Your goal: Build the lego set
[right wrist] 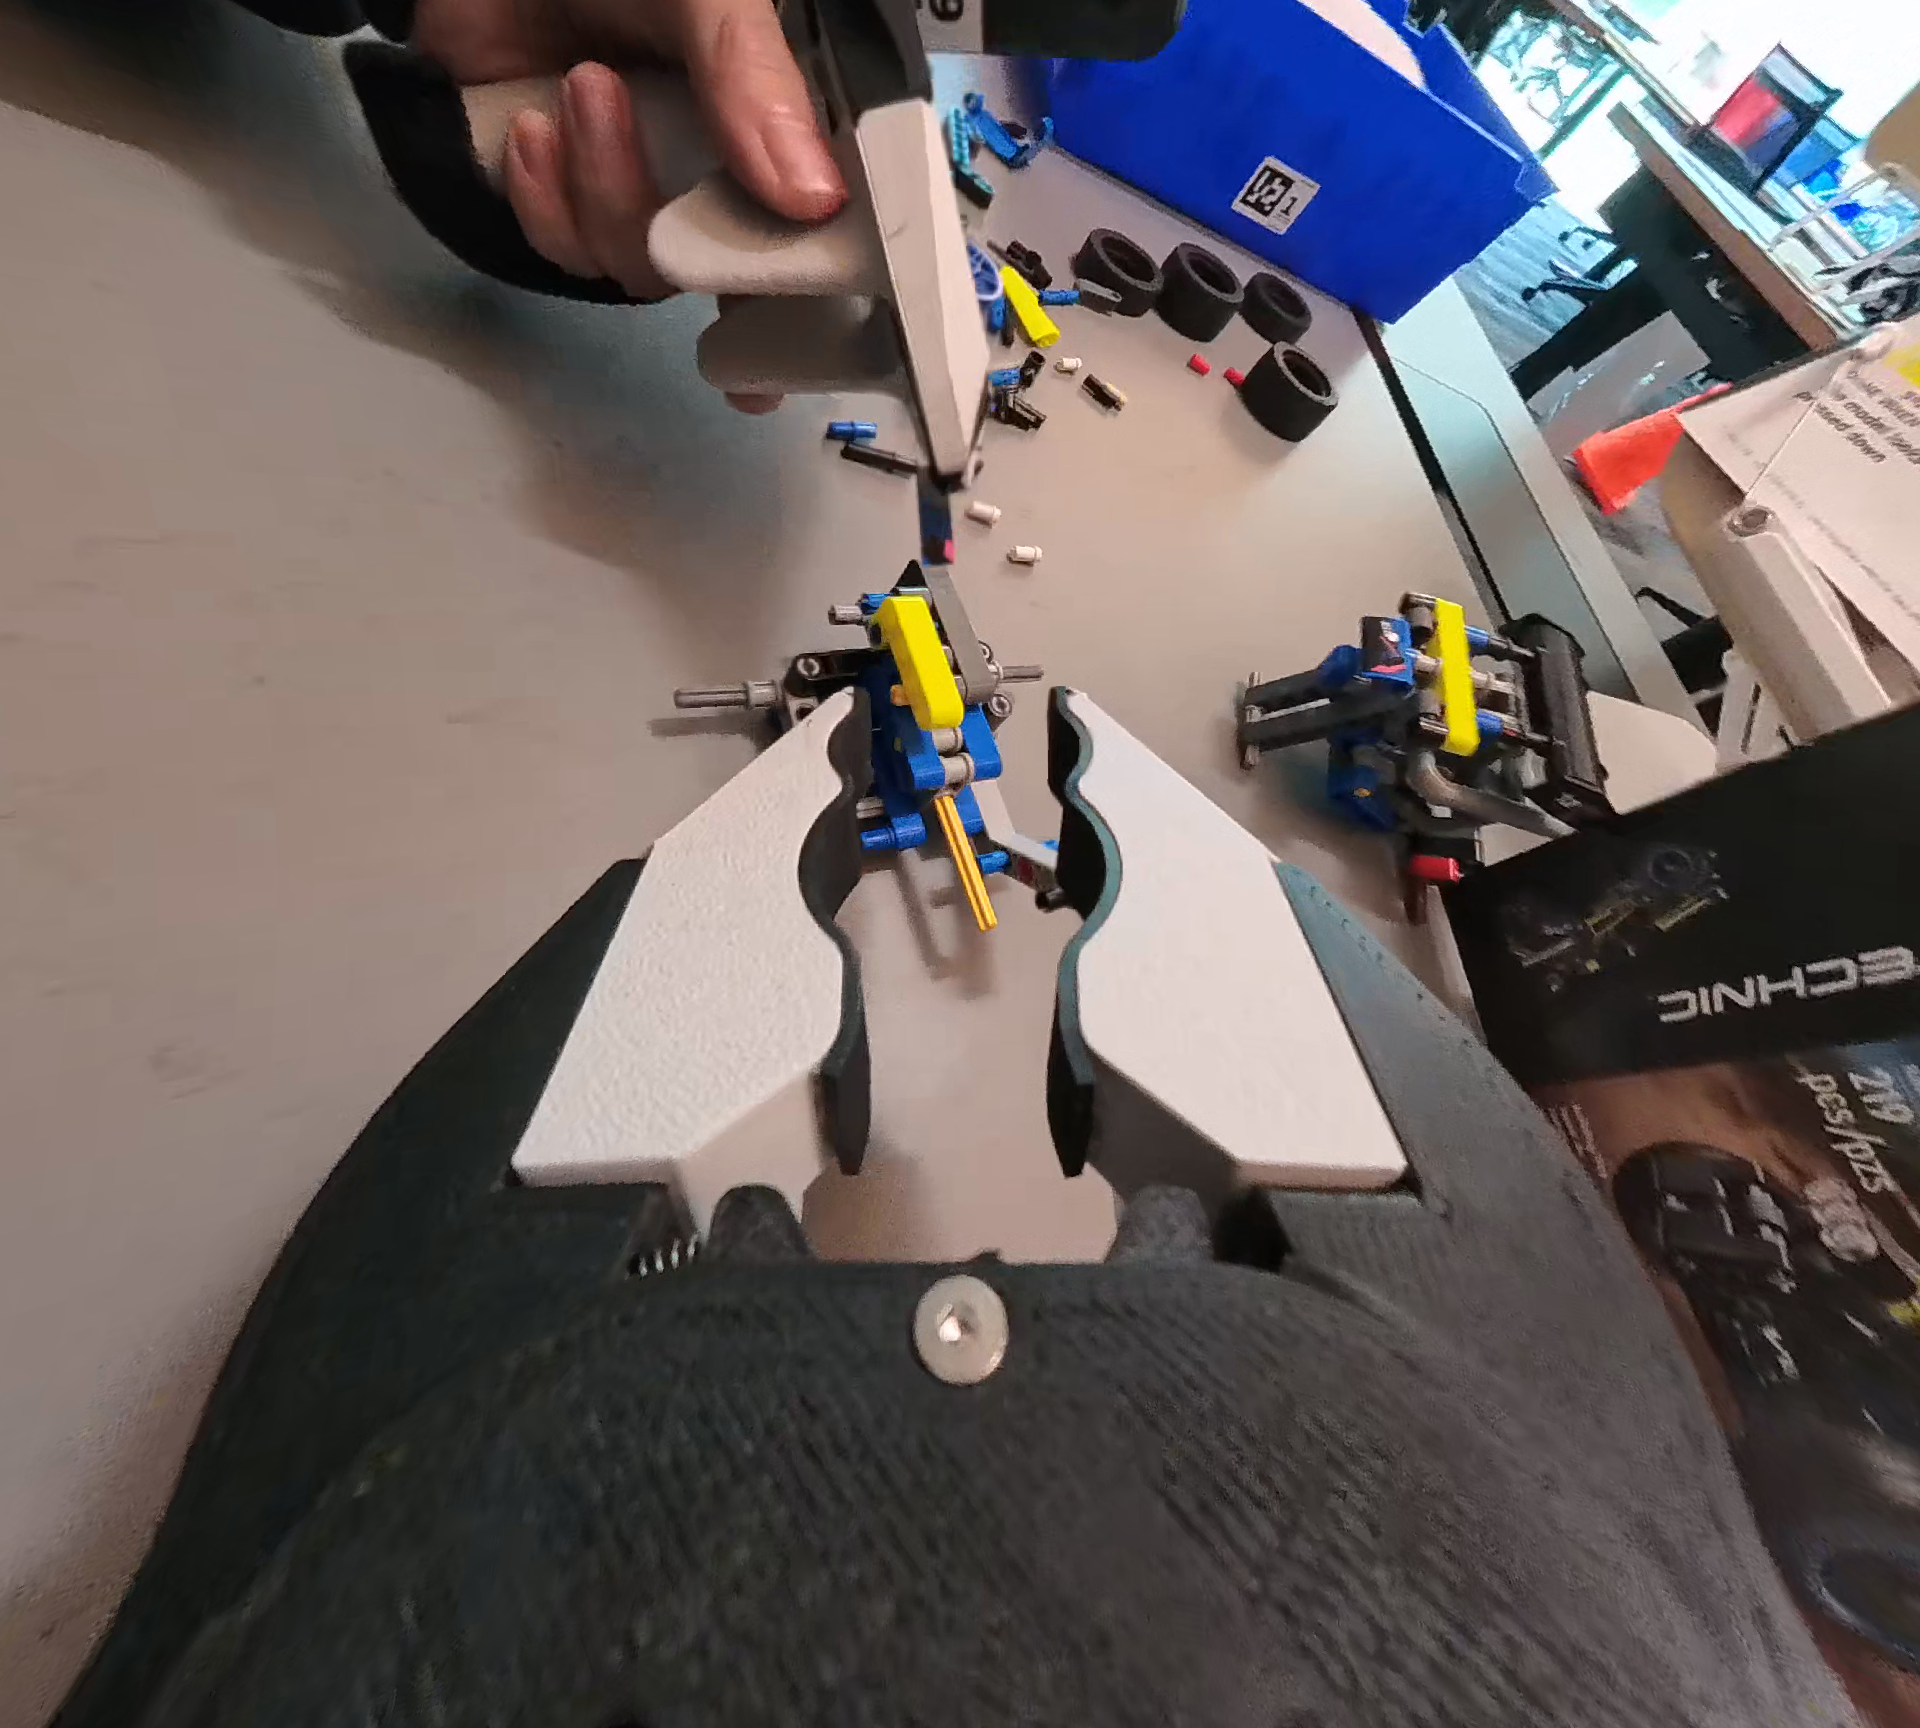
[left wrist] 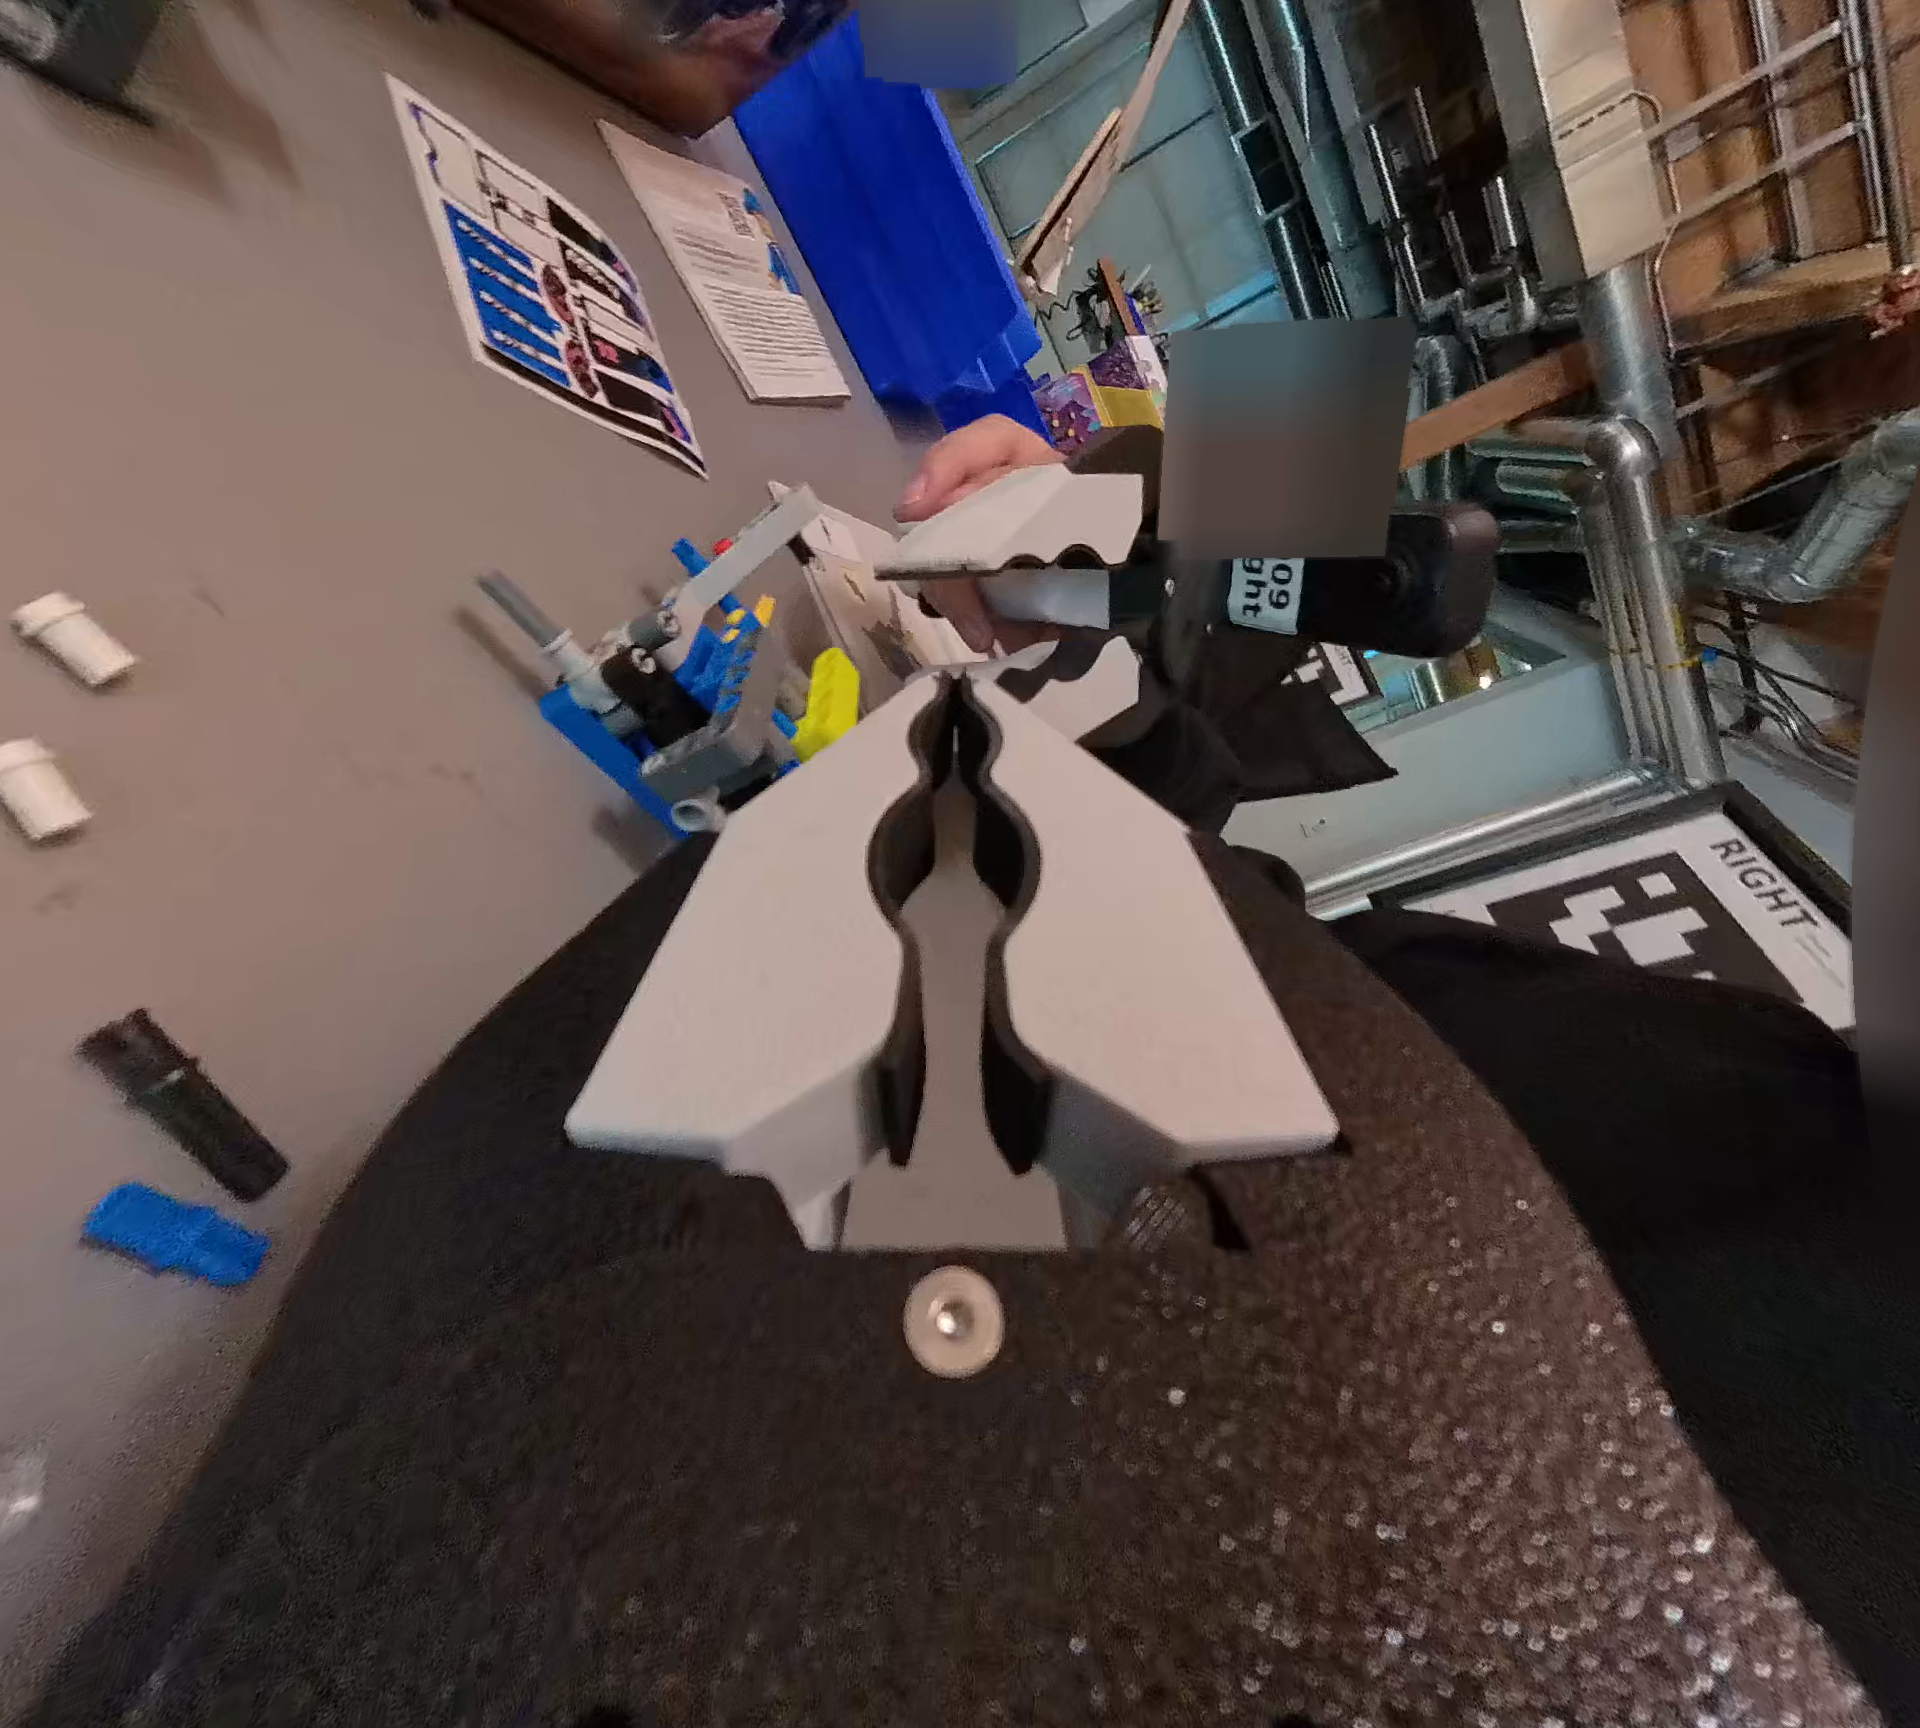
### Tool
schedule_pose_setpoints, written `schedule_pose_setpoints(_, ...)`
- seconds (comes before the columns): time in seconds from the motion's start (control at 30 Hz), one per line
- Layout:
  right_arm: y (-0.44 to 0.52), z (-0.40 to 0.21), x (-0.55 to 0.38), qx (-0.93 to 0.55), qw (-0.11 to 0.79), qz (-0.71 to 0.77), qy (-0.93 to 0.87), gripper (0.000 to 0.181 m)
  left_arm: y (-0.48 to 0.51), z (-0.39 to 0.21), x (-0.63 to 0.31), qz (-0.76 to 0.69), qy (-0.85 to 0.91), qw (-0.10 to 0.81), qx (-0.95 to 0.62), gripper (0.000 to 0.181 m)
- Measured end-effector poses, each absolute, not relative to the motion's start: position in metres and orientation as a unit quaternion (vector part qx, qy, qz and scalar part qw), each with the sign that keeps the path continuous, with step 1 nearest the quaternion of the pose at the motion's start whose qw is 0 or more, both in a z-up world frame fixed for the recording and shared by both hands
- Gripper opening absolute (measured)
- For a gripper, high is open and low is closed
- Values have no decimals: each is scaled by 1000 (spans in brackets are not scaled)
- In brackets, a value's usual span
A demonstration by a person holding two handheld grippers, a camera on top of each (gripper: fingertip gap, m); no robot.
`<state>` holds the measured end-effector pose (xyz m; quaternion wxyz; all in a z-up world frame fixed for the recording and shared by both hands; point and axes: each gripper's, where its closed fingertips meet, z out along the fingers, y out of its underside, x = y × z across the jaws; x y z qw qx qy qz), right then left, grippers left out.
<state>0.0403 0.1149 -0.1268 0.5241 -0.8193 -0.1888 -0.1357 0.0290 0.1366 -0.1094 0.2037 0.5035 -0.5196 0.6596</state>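
A blue, grey and yellow lego assembly [right wrist: 920, 743] stands on the grey table [right wrist: 312, 639]. My right gripper [right wrist: 951, 712] is open and hovers over it, one finger on each side; the left finger hides part of it. My left gripper [left wrist: 954, 686] is shut. In the right wrist view it [right wrist: 945, 468] points down just beyond the assembly and pinches a small dark strip with blue and pink marks [right wrist: 935, 525]. The assembly [left wrist: 675, 702] and the right gripper [left wrist: 894, 561] also show in the left wrist view.
A second lego assembly [right wrist: 1423, 722] sits to the right. Black tyres [right wrist: 1195, 286], loose pins and a blue bin [right wrist: 1278, 120] lie farther back. The set's box [right wrist: 1714, 1159] is at the right. A sticker sheet [left wrist: 540, 276], a leaflet [left wrist: 727, 255] and white pins [left wrist: 73, 639] lie on the table. Left and right tips are no more than a few centimetres apart.
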Motion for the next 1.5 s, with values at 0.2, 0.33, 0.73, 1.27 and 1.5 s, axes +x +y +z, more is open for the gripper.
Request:
schedule_pose_setpoints(0.2, 123, -135, 41, -824, 522, -120, -184, 27, 141, -114, 35, 669, -495, 205, 515, 0)
schedule_pose_setpoints(0.33, 125, -138, 37, -828, 521, -113, -172, 27, 144, -115, 38, 682, -490, 203, 503, 0)
schedule_pose_setpoints(0.73, 123, -142, 40, -824, 531, -147, -132, 28, 138, -109, 33, 699, -513, 203, 455, 0)
schedule_pose_setpoints(1.27, 121, -144, 37, -828, 524, -149, -135, 19, 139, -112, 34, 694, -516, 205, 459, 0)
schedule_pose_setpoints(1.5, 112, -116, 39, -814, 548, -147, -123, 27, 136, -104, 29, 674, -568, 169, 442, 0)
